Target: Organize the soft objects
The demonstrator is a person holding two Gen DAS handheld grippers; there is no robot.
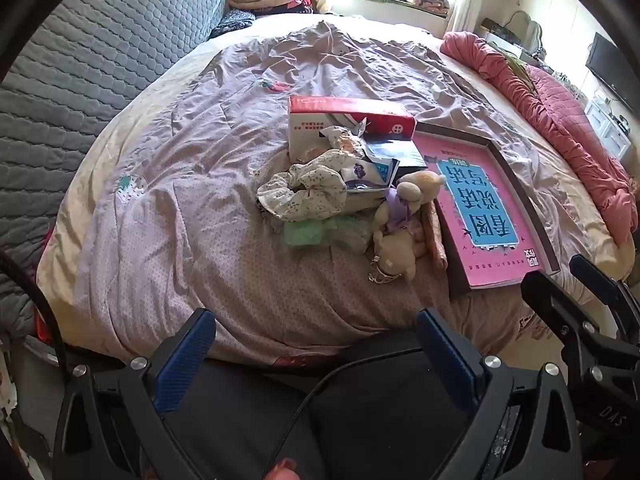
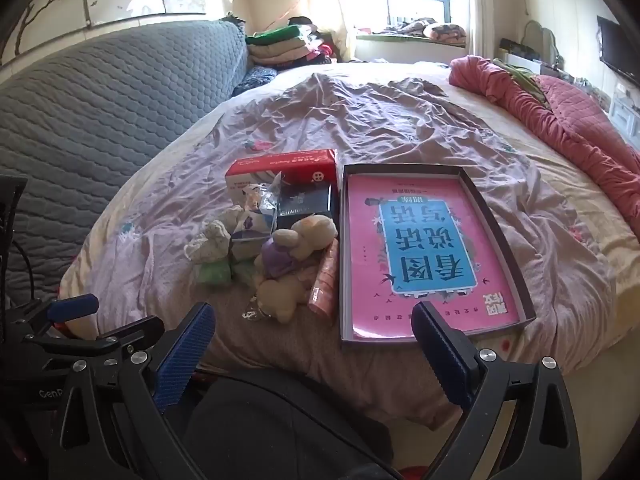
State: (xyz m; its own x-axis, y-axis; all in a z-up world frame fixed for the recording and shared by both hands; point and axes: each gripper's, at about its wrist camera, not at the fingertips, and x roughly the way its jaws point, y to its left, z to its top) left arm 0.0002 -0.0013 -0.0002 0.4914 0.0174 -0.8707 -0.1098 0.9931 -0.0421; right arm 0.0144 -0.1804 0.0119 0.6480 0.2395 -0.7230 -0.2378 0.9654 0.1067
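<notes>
Left wrist view: bed (image 1: 200, 220) with wrinkled mauve cover, pink book in a shallow box (image 1: 486, 204) toward its near edge. Beside the box, a heap: floral scrunchie (image 1: 304, 192), plush toy (image 1: 404, 216). Left gripper (image 1: 320, 352) and right gripper (image 2: 316, 344) both wide, empty, short of the near edge.

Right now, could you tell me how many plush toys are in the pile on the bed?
2, as far as I can tell: one plush toy wearing purple lies beside the pink book's tray, and another plush toy lies just in front of it. The clutter may hide more.
</notes>
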